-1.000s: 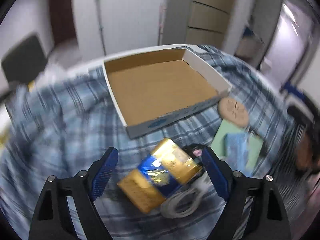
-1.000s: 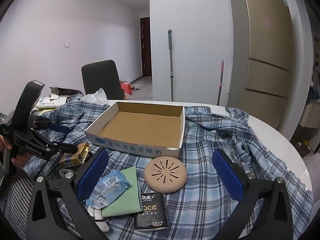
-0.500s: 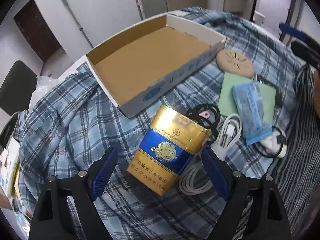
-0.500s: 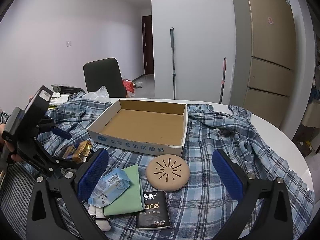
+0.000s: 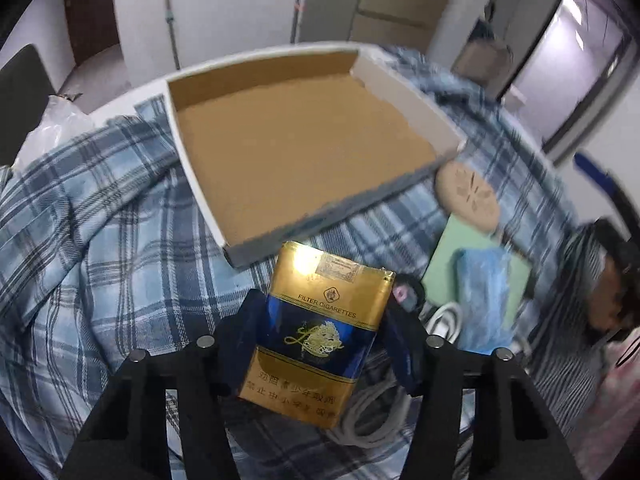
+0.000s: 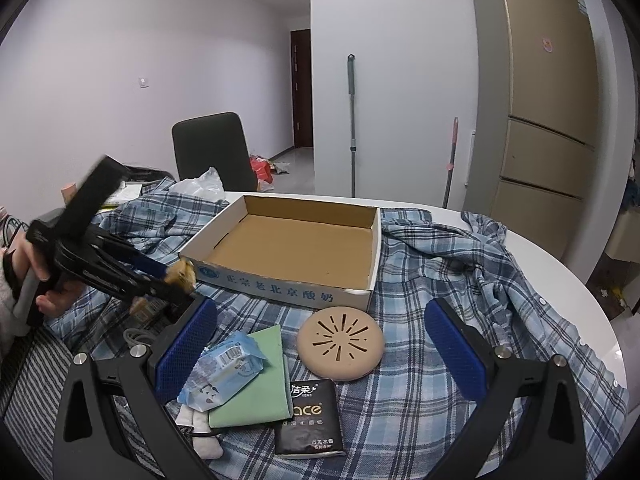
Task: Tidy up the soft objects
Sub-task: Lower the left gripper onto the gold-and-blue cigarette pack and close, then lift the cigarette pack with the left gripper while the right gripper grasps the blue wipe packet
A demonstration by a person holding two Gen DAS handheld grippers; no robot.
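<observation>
My left gripper [image 5: 320, 332] is shut on a gold and blue cigarette pack [image 5: 320, 320] and holds it above the plaid cloth, just short of the near wall of the open cardboard box [image 5: 304, 148]. In the right wrist view the left gripper [image 6: 172, 280] with the pack [image 6: 182, 274] is at the box's [image 6: 296, 248] front left corner. My right gripper [image 6: 320, 344] is open and empty above a round tan disc [image 6: 340, 344], a blue tissue packet [image 6: 222, 372], a green cloth [image 6: 260, 380] and a black tissue pack [image 6: 310, 416].
A blue plaid shirt [image 6: 460, 280] covers the round white table [image 6: 560, 276]. White cables [image 5: 380, 412] lie under the left gripper. A dark chair [image 6: 212, 152] stands behind the table, a fridge [image 6: 532, 112] at the right.
My left gripper has closed on the cigarette pack, lifted it off the cloth and carried it toward the box. The right gripper has stayed put.
</observation>
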